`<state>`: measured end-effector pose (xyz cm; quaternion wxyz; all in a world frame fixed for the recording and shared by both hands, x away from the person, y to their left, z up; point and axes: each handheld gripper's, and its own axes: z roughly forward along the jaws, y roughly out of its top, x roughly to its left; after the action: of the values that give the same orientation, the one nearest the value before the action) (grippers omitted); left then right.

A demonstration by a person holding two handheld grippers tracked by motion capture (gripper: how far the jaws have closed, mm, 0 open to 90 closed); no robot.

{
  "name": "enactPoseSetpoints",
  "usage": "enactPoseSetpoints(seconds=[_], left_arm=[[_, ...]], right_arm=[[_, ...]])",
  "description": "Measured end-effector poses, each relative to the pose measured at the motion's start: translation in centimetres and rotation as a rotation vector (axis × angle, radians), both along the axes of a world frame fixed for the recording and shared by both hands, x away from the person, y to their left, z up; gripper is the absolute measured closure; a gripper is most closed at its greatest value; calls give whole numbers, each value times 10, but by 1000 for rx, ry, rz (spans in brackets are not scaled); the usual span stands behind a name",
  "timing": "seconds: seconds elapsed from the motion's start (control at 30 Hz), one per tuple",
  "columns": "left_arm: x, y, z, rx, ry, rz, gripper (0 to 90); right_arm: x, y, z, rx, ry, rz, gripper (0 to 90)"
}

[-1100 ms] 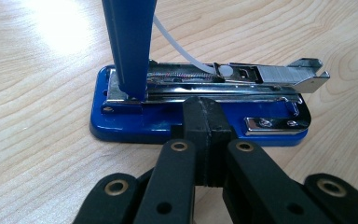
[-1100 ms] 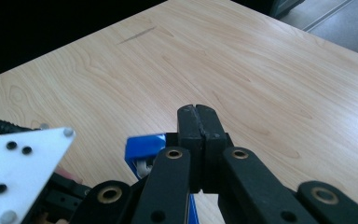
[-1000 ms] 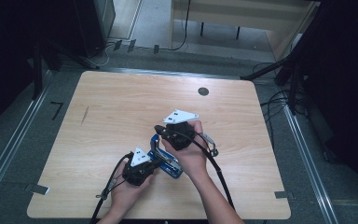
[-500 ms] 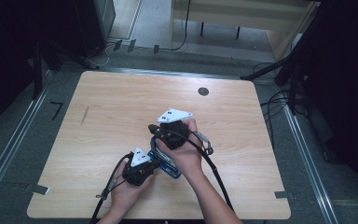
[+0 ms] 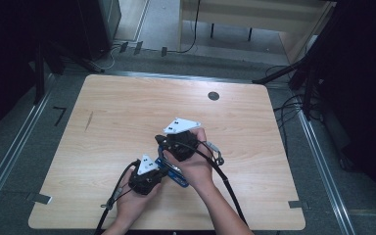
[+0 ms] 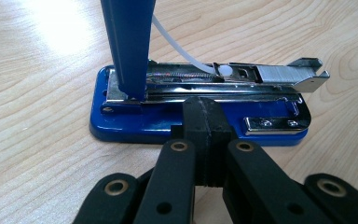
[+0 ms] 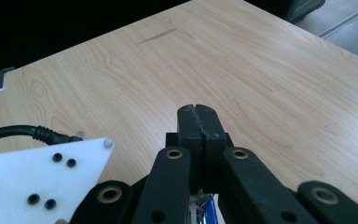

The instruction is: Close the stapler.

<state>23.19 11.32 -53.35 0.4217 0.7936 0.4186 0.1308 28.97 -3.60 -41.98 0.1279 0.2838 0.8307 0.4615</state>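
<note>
A blue stapler (image 5: pixel 175 175) lies swung wide on the table between the two hands. In the left gripper view its blue base (image 6: pixel 121 128) lies flat. Its blue top arm (image 6: pixel 128 46) stands upright, and the metal magazine holds a strip of staples (image 6: pixel 279 74). My left gripper (image 6: pixel 205 105) is shut, with its tips right at the near edge of the magazine rail. It sits to the left of the stapler (image 5: pixel 161 170). My right gripper (image 7: pixel 196 112) is shut with nothing between its tips, just above the stapler and pointing to the far left (image 5: pixel 158 140).
The wooden table (image 5: pixel 127 107) has a dark round grommet (image 5: pixel 213 96) at the back and a short scratch (image 5: pixel 89 120) on the left. Cables trail from both grippers toward the front edge. The left gripper's white plate (image 7: pixel 42 172) lies close under the right gripper.
The right gripper has edged slightly to the left over the stapler. The left gripper and the stapler base have stayed put.
</note>
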Motion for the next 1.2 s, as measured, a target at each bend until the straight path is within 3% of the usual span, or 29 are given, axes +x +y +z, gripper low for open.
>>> enactPoseSetpoints(seconds=[0.33, 1.2], left_arm=[[0, -1, 0, -1, -1, 2, 900], [-2, -1, 0, 17, 1, -7, 900]], right_arm=[[-7, -11, 1, 13, -6, -1, 900], [-29, -48, -23, 22, 14, -41, 900]])
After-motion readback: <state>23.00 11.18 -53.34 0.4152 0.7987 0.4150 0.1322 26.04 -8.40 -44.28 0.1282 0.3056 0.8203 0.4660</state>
